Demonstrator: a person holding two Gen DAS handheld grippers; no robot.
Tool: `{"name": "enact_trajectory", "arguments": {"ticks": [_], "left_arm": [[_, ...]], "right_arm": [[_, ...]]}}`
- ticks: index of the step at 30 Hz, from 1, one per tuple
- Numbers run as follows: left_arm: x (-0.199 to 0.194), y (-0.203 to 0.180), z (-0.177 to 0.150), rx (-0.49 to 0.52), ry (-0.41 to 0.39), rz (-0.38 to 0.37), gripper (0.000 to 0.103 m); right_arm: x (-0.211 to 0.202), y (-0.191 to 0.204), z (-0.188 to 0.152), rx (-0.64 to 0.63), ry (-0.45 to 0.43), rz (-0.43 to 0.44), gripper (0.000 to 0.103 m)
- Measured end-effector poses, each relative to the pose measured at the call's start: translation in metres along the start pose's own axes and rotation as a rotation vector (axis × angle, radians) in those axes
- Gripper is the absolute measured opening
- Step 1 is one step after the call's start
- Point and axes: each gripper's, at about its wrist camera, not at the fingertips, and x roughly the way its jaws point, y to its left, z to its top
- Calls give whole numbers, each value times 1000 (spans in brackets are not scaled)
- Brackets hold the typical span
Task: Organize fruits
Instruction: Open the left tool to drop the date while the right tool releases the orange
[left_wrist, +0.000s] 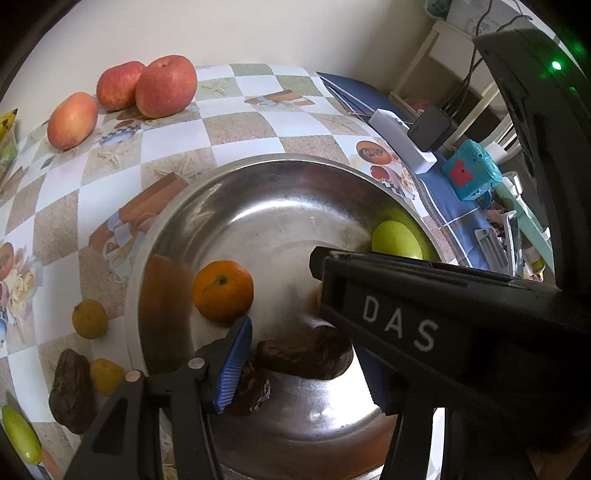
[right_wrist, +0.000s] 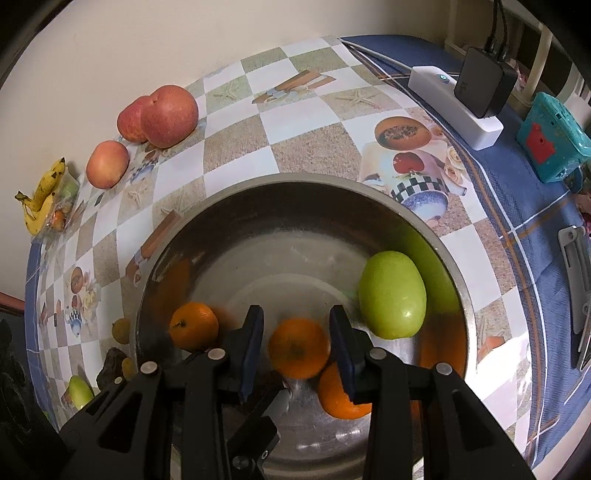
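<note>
- While our left gripper (left_wrist: 295, 354) hangs low inside the steel bowl (left_wrist: 166, 229), its left wrist view shows the jaws spread either side of a dark brown fruit (left_wrist: 306, 356) that lies on the bowl floor; only the left blue pad (left_wrist: 234, 363) shows clearly, so we cannot tell whether either pad touches the fruit.
- From the same view we count a tangerine (left_wrist: 223, 290) just beyond that pad and a green fruit (left_wrist: 397, 240) against the far wall, half hidden by our right gripper's body (left_wrist: 443, 325), which crosses the frame close by.
- We judge the risk here as a clash: two tools share one bowl, and a careless lift could knock the tangerine or strike the other gripper.
- Still outside, on the left, wait two small yellow fruits (left_wrist: 89, 318), another dark fruit (left_wrist: 70, 391), a green one (left_wrist: 20, 435) and three apples (left_wrist: 166, 85) near the wall.
- Through the right wrist view, our right gripper (right_wrist: 297, 349) stands open around an orange (right_wrist: 298, 348), gaps showing on both sides; a second orange (right_wrist: 341, 397) lies partly under the right finger.
- We think a closing squeeze could pinch that second orange or send the round fruit rolling on slick steel.
- Bananas (right_wrist: 40, 201) lie at the far left edge.
- Underneath is a glossy checked cloth (right_wrist: 303, 122) over blue fabric (right_wrist: 546, 236), against a plain cream wall; a white power strip (right_wrist: 454, 107) with a black adapter (right_wrist: 484, 83) and a teal box (right_wrist: 554, 138) crowd the right side.
</note>
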Motion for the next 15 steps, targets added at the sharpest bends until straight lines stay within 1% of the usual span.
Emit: {"name": "enact_trajectory", "arguments": {"ticks": [9, 15], "left_arm": [[-10, 0, 1, -23, -25, -24, 66], [-21, -1, -1, -29, -44, -37, 67]], "right_arm": [[-13, 1, 0, -11, -40, 1, 39], [-28, 4, -4, -12, -79, 2, 39]]}}
